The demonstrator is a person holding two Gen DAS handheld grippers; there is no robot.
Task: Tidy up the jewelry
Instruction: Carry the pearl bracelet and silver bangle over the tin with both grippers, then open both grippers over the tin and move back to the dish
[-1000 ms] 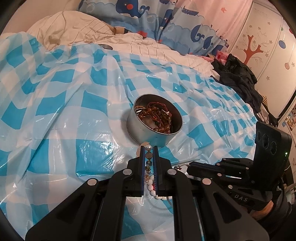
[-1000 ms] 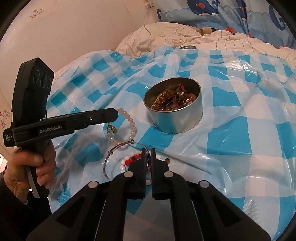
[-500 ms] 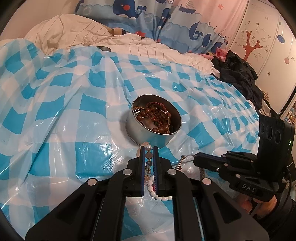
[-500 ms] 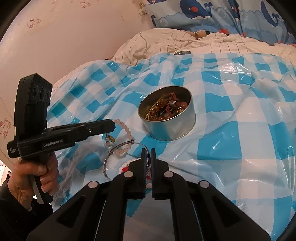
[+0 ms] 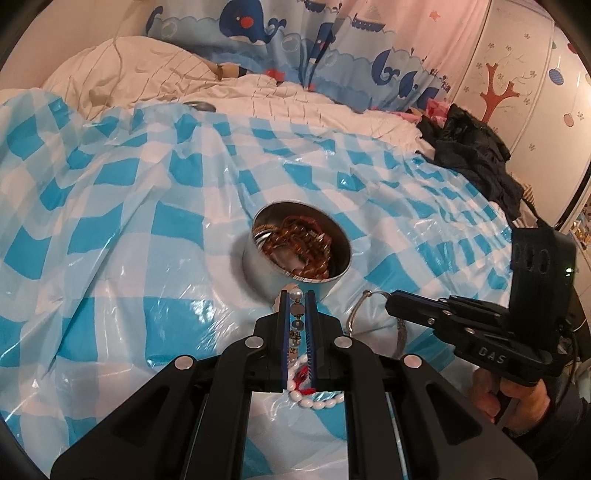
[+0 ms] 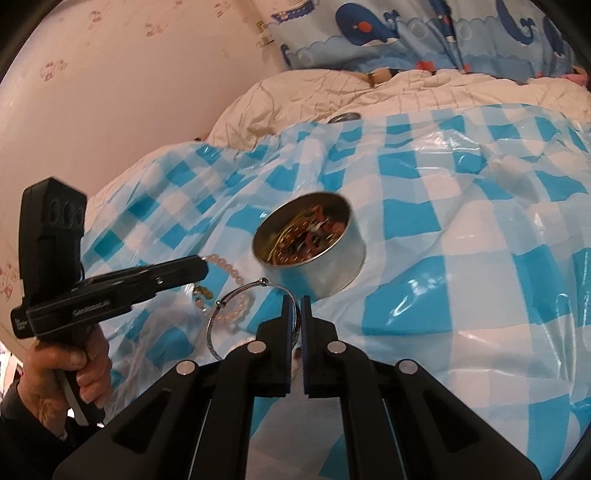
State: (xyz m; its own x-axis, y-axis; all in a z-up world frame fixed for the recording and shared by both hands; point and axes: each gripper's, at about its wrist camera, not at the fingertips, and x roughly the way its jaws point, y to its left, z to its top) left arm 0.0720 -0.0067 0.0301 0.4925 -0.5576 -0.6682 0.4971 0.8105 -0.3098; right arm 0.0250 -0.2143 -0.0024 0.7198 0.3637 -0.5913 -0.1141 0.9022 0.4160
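- The bed is covered by a glossy blue-and-white checked plastic sheet (image 5: 122,236), rumpled, with cream bedding (image 5: 147,74) bunched at its far end under a whale-print curtain (image 5: 280,33).
- A heap of dark clothing (image 5: 469,155) lies at the sheet's right edge.
- A round silver metal tin (image 5: 266,269), lid off, stands on the sheet, holding a tangle of amber beads and other jewelry.
- The left tool (image 5: 297,295) is closed on a pale pink bead bracelet with small metal charms (image 6: 225,266); the strand runs between its fingers and loops free in front of them, just short of the tin.
- The right tool (image 6: 293,301) is clamped on a thin silver wire bangle (image 6: 236,295), whose ring tilts up off the sheet beside the tin.
- A string of white oval pearls with a red tuft (image 5: 314,395) lies on the sheet below the left tool.
- A hand grips each tool's handle.
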